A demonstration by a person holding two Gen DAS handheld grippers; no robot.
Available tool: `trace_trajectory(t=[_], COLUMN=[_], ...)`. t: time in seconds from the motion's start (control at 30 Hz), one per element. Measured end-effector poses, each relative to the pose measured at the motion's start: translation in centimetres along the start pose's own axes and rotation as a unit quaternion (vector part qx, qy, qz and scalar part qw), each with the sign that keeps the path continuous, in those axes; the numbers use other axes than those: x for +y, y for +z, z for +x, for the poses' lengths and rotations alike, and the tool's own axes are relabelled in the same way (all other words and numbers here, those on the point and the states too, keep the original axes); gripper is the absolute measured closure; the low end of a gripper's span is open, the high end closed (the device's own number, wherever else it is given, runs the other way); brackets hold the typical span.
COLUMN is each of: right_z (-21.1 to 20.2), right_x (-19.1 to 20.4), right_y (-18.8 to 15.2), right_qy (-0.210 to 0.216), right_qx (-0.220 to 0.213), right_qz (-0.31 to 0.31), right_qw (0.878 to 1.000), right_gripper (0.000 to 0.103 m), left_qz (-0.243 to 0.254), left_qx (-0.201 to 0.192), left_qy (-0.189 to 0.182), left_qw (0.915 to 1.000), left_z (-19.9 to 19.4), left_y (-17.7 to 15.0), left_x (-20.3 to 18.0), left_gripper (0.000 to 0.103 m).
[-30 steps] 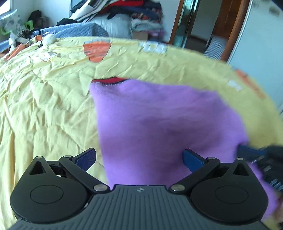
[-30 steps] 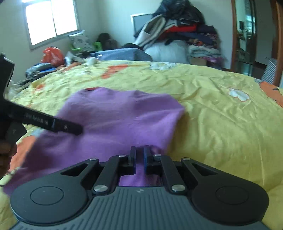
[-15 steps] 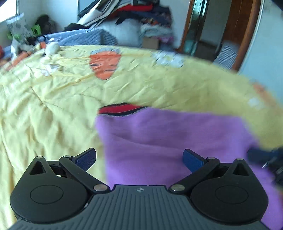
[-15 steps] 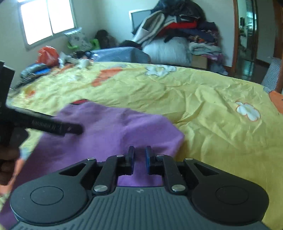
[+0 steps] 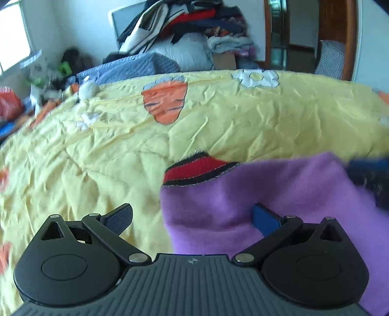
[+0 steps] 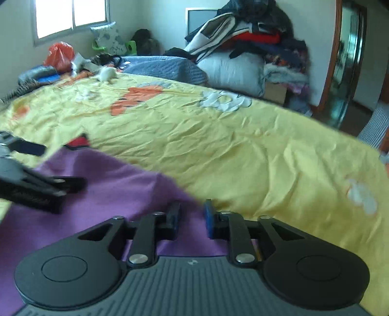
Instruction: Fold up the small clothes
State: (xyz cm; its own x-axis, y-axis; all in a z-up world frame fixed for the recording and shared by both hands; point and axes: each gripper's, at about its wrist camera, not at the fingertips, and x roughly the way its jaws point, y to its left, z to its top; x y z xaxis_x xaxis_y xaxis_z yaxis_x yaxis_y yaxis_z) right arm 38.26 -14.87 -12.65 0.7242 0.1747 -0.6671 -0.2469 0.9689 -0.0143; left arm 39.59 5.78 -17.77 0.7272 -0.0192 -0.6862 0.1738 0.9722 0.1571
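A purple garment [image 5: 243, 194] lies flat on the yellow bedspread [image 5: 121, 145], and a red-and-black striped band [image 5: 194, 169] shows at its far edge. My left gripper [image 5: 192, 217] is open wide over the garment's left edge: one finger sits over the bedspread, the other over purple cloth. My right gripper [image 6: 191, 217] is open by a narrow gap at the purple garment [image 6: 109, 189], above its right corner. The left gripper [image 6: 62, 165] also appears in the right wrist view, hovering over the cloth. Blurred, the right gripper [image 5: 367, 172] shows at the edge of the left wrist view.
The yellow bedspread [image 6: 243, 150] has orange and white cartoon prints. At the far side are a grey-blue quilt [image 6: 165, 65], a pillow and a tall heap of clothes [image 6: 255, 31]. A doorway [image 6: 347, 60] stands at right, a window [image 6: 70, 17] at left.
My right gripper's fingers have parted from nearly touching to a narrow gap. Both grippers have drawn back toward the garment's near edge. The red-and-black band now shows more.
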Motion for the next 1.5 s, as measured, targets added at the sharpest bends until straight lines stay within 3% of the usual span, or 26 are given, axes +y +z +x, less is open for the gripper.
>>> trace_trajectory(t=[0.03,0.07,0.2,0.33,0.4,0.43,0.5,0.57,0.6,0.73,0.8,0.87,0.97,1.07,1.23,1.3,1.37,1.4,1.47,1.5], right_z=[0.3,0.4,-4.3,-10.4,-11.8,-11.9,-11.5,-11.0,-10.9,-12.1,-13.2,-13.6,-17.1,-15.1,-17.4,-18.4,-17.9,-17.3,-15.9,-14.9], right_x=[-0.7,-1.6,-2.8,2.4,6.9,9.2,13.2,15.9,15.9,17.0,18.0,17.2,17.8,20.5,16.8,13.6,9.6,7.4,4.5,3.5], right_y=[0.3,0.6,-0.9,-4.2,-5.6,-6.0,-6.9,-7.5,-7.5,-9.7,-11.2,-10.7,-11.1,-13.1,-12.7,-12.1,-10.9,-10.1,-9.1,-8.7], right_qy=[-0.021,-0.021,0.028,0.081,0.101,0.111,0.097,0.063,0.067,0.075,0.054,0.065,0.123,0.106,0.137,0.083,0.070,0.084,0.088,0.091], right_qx=[0.010,0.020,-0.017,-0.035,-0.027,-0.016,-0.001,-0.001,0.004,0.004,-0.021,-0.015,-0.040,0.009,-0.011,-0.036,-0.040,-0.031,-0.018,-0.007], right_qz=[0.017,0.035,0.062,0.021,-0.016,-0.034,-0.068,-0.098,-0.076,-0.104,-0.148,-0.119,-0.106,-0.160,-0.131,-0.119,-0.097,-0.072,-0.057,-0.054], right_qw=[1.000,0.999,0.998,0.996,0.994,0.993,0.993,0.993,0.995,0.992,0.987,0.991,0.986,0.981,0.982,0.989,0.992,0.993,0.994,0.994], right_gripper=[0.033,0.026,0.032,0.033,0.033,0.034,0.034,0.032,0.032,0.032,0.032,0.032,0.032,0.028,0.026,0.026,0.027,0.042,0.064,0.067], left_qz=[0.007,0.010,0.008,-0.028,-0.042,-0.046,-0.020,0.035,0.066,0.083,0.082,0.058,0.040,0.036,0.032,0.028,0.015,0.006,-0.010,-0.013], left_qx=[-0.006,-0.007,0.011,0.001,-0.009,0.000,0.026,0.057,0.073,0.037,0.017,0.020,0.027,0.028,0.032,0.028,0.004,-0.002,-0.003,0.003], left_qy=[0.004,0.009,0.038,-0.001,-0.049,-0.081,-0.106,-0.092,-0.075,-0.065,-0.054,-0.057,-0.044,-0.046,-0.034,-0.014,-0.040,-0.058,-0.093,-0.105], left_qw=[1.0000,0.9999,0.9992,0.9996,0.9979,0.9957,0.9939,0.9935,0.9923,0.9937,0.9951,0.9965,0.9979,0.9979,0.9984,0.9991,0.9991,0.9983,0.9956,0.9944], left_z=[0.0,-0.1,-0.4,-2.4,-3.3,-3.2,-2.1,-0.2,0.8,0.2,-0.4,-0.3,-0.5,-0.5,-1.3,-2.7,-5.2,-6.3,-7.9,-8.2], left_y=[-0.2,-0.2,-0.4,-0.2,0.9,1.7,3.0,3.4,2.9,1.4,0.1,-0.3,-0.4,-0.5,-0.6,-0.2,-0.1,-0.3,-1.1,-1.8], left_x=[0.2,0.5,2.4,4.5,4.6,4.3,2.6,0.6,-0.4,-0.1,0.5,1.9,3.4,3.6,3.5,3.2,2.9,2.6,1.6,1.0], left_gripper=[0.000,0.000,0.000,0.001,0.000,0.000,0.000,0.000,0.000,0.000,0.000,0.000,0.000,0.000,0.000,0.000,0.000,0.000,0.000,0.000])
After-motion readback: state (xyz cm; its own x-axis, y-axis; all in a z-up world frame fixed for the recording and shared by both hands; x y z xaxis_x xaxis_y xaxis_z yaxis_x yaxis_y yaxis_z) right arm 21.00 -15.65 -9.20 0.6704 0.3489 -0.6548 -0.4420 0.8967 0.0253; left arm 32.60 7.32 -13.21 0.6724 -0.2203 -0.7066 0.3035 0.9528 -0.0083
